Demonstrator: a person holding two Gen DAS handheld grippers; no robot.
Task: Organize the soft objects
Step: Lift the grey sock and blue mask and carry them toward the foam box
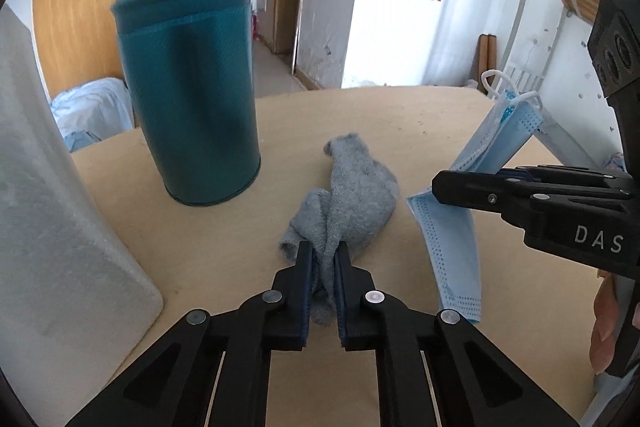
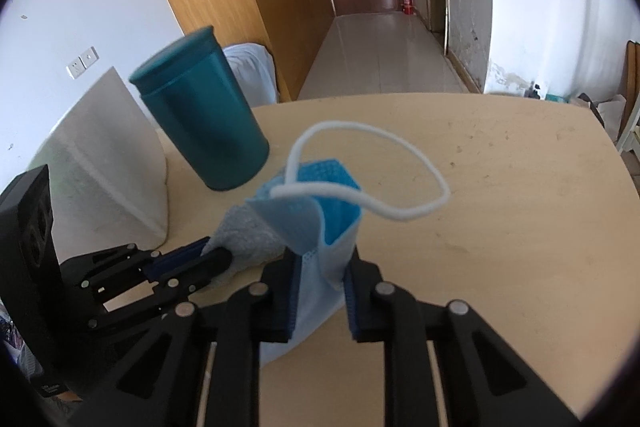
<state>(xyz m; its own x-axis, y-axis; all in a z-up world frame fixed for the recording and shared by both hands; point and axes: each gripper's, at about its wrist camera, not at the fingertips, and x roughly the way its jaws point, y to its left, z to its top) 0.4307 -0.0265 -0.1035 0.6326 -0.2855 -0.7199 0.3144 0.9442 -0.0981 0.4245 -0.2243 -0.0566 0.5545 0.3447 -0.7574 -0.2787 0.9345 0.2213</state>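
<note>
The left gripper [image 1: 323,259] is clamped on a crumpled grey sock [image 1: 352,187] lying mid-table, just beside the right gripper [image 2: 322,267], whose fingers pinch a folded blue face mask [image 2: 316,227], its white ear loop [image 2: 372,163] arching upward. A teal cylindrical bin [image 1: 188,95] stands upright left of the sock, near a white foam block [image 1: 60,227]. Bare wooden table [image 2: 500,207] stretches right to its rounded edge.

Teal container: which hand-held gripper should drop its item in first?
Probably left. The left hand-held gripper, shut on the gray sock, sits nearer the teal container. The right hand-held gripper, holding the blue face mask, is farther out.
</note>
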